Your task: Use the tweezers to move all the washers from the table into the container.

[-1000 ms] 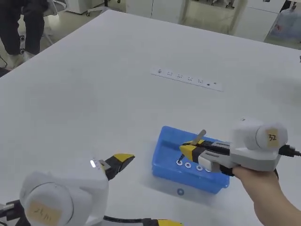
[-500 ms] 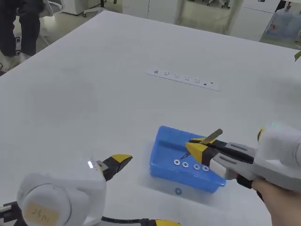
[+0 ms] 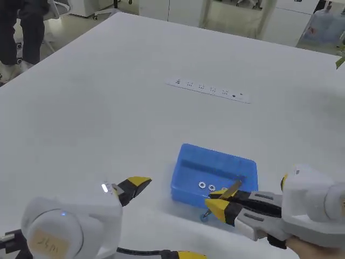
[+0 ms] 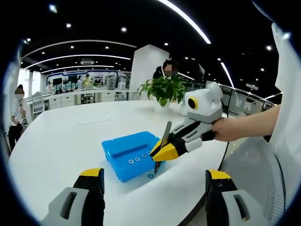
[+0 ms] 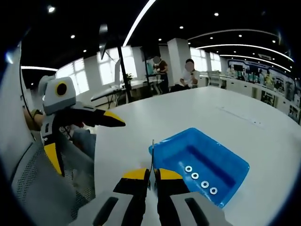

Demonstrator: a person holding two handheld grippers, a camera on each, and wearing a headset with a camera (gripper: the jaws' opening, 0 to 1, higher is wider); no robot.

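Four washers lie in your container, one washer left on the tabletop; right tongs clamp tweezers, left tongs apart.

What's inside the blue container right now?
Four washers lie in a row on the floor of the blue container, in the right gripper view. In the head view the right tongs and their tweezers cover part of that row.
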